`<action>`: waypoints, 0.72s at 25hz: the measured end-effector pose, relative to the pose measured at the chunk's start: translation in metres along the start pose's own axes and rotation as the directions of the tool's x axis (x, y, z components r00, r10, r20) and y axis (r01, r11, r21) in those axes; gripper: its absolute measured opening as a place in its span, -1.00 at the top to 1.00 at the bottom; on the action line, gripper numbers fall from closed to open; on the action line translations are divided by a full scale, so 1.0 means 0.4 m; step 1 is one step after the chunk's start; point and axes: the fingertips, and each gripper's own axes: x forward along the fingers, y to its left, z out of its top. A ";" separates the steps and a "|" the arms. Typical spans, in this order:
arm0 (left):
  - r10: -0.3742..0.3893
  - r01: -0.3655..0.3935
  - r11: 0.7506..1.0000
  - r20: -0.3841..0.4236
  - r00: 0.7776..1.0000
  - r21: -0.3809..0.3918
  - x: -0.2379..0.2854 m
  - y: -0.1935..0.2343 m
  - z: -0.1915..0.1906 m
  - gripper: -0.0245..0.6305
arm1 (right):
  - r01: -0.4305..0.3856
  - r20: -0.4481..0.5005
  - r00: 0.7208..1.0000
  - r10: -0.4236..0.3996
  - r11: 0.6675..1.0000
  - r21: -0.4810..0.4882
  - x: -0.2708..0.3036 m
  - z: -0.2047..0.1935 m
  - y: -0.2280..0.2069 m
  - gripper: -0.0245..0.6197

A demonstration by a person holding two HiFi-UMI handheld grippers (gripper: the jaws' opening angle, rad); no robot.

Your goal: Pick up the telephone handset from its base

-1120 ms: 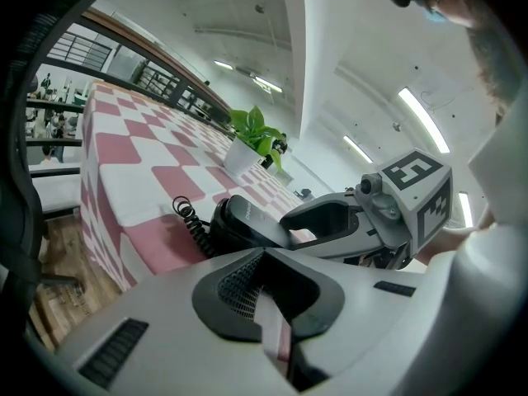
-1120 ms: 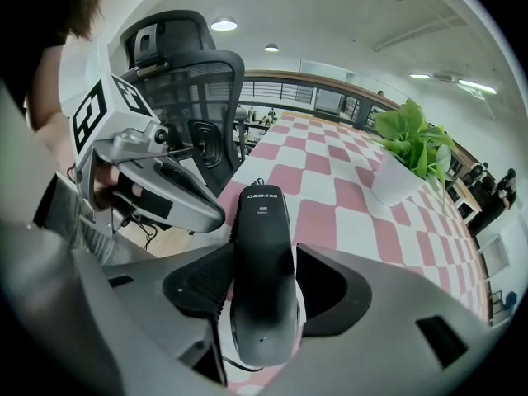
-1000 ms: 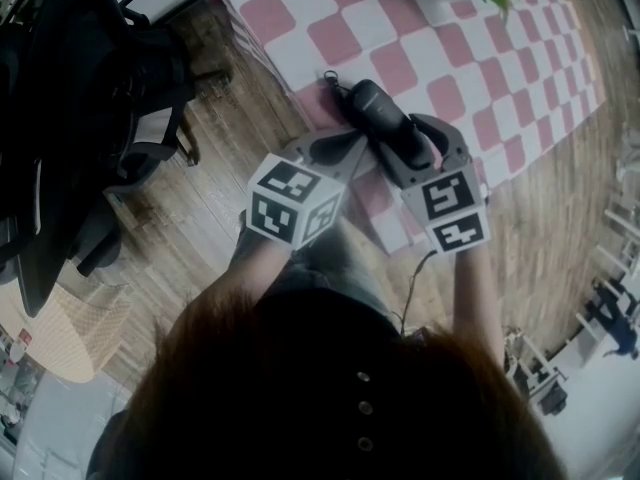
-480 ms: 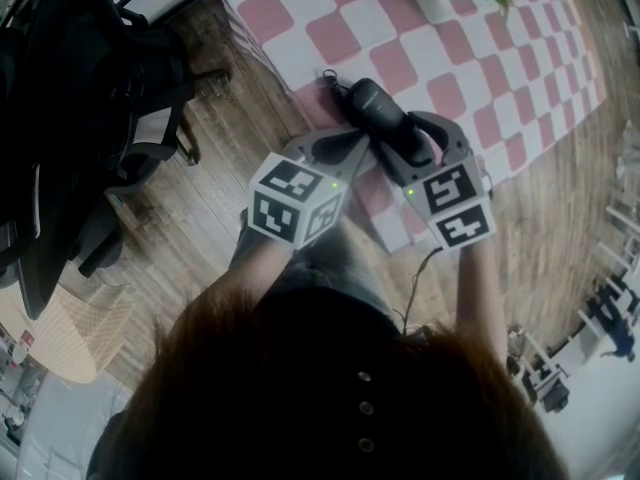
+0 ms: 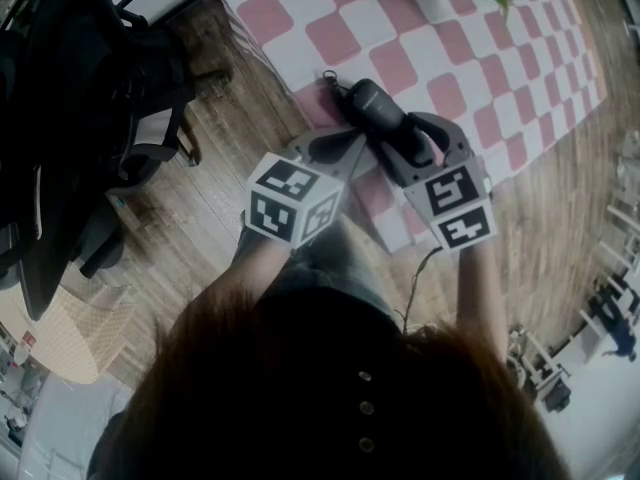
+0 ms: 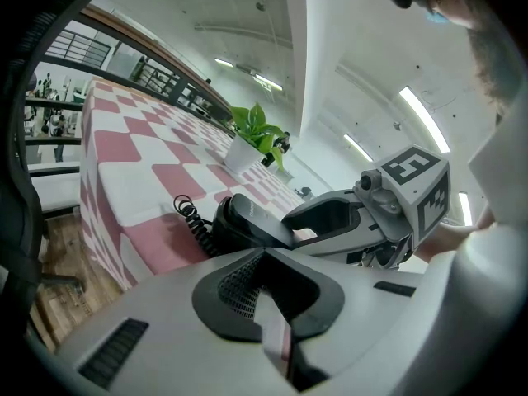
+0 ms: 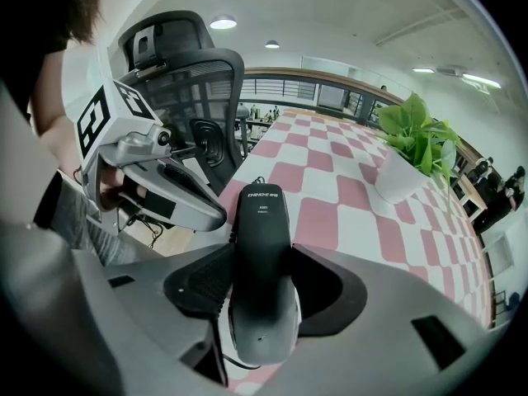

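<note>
Handset (image 7: 262, 246): is lying between the right jaws, over the near edge of the checked cloth (image 5: 330, 38).
Change: almost nothing is moving since a second ago; the right gripper (image 7: 264, 291) is only shifting slightly and the handset is staying in place.
Meaning: the grip is probably being settled, and the lift is seemingly not starting yet.
Right jaws: are pressing both sides of the handset's lower half, open only by its width.
Left gripper (image 6: 266, 258): is keeping its jaws together, holding nothing, pointing at the handset from just beside.
Cord (image 6: 188, 214): is curling out at the handset's far end.
</note>
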 end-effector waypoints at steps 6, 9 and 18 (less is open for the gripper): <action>0.002 -0.002 1.000 0.003 1.000 0.001 -0.004 0.001 0.002 0.91 | 0.026 0.005 1.000 -0.026 1.000 -0.012 -0.002 0.002 0.001 0.23; 0.001 -0.001 1.000 0.003 1.000 0.005 -0.007 0.000 0.003 0.91 | 0.032 0.021 0.999 -0.032 0.999 0.001 -0.008 0.011 0.000 0.24; 0.001 -0.001 1.000 0.012 1.000 0.020 -0.013 -0.005 0.022 0.91 | 0.052 0.054 0.997 -0.053 0.998 0.018 -0.026 0.034 -0.008 0.24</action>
